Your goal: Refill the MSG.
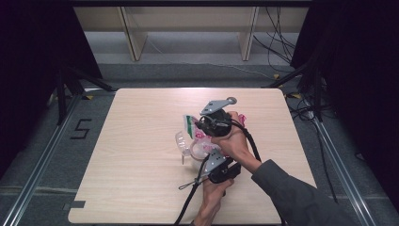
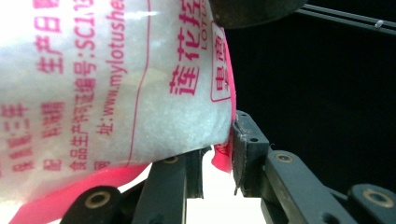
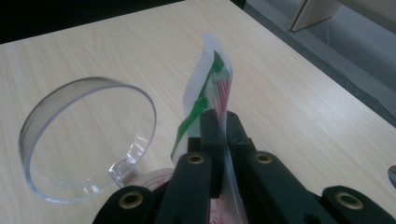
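Black jaws of the left gripper (image 2: 219, 163) stand closest to the lens in the left gripper view, partly closed on the pink bottom corner of a plastic bag (image 2: 116, 93), which bulges with white granules and carries pink printed lettering. To the right, in the right gripper view, the right gripper (image 3: 223, 128) is clamped tight on the bag's flat white-and-green top edge (image 3: 208, 93), jaws fully together with the film pinched between them. Seen from the high view, both hands hold the bag (image 1: 200, 134) up over the middle of the table (image 1: 136, 188), with a clear plastic measuring cup (image 1: 184, 143) just to its left. That cup (image 3: 88, 140) lies on its side on the wood, mouth turned toward the camera, and appears empty.

Judging by this, the step in hand is getting the bag held at both ends, ready for opening or pouring. The next move likely calls for the top to be open and the cup stood upright before any granules can go in; otherwise they would spill onto the table.
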Motion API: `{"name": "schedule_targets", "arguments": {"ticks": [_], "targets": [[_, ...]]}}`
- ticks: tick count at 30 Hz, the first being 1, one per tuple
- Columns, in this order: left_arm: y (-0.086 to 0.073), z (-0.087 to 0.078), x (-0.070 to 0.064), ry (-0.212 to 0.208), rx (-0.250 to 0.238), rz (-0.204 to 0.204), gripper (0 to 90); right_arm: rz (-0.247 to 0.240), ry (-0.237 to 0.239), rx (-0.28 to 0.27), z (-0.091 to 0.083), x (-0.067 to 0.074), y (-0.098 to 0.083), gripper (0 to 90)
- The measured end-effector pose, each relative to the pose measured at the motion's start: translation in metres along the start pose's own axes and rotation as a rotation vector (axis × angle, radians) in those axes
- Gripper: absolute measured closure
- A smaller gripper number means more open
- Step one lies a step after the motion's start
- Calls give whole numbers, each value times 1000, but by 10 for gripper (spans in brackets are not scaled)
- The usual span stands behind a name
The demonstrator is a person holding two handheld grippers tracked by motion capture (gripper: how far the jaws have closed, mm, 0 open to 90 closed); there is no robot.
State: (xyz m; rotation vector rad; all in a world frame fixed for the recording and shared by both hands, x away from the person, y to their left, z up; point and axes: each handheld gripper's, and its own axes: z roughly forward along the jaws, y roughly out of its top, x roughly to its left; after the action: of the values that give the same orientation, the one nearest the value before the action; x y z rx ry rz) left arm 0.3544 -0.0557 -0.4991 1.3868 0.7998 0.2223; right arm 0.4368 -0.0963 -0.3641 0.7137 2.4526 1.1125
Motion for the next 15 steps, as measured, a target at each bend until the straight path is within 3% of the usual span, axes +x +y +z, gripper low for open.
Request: {"name": "schedule_targets", "arguments": {"ticks": [2,4,6,8,13,15], "targets": [[0,0,0,0,-2,0,754,18,0,10,0,2,0,900],[0,0,0,-1,0,2,755,-2,-8,-16,0,0,0,900],[0,0,-1,-4,-3,-1,754,25,3,17,-1,2,0,900],[0,1,0,-10,-9,0,755,4,2,7,-1,0,0,900],[1,1,-1,-1,3,-3,755,6,-8,5,0,-1,0,900],[2,1,-1,-2,-1,-1,755,7,8,15,-2,-1,1,900]]}}
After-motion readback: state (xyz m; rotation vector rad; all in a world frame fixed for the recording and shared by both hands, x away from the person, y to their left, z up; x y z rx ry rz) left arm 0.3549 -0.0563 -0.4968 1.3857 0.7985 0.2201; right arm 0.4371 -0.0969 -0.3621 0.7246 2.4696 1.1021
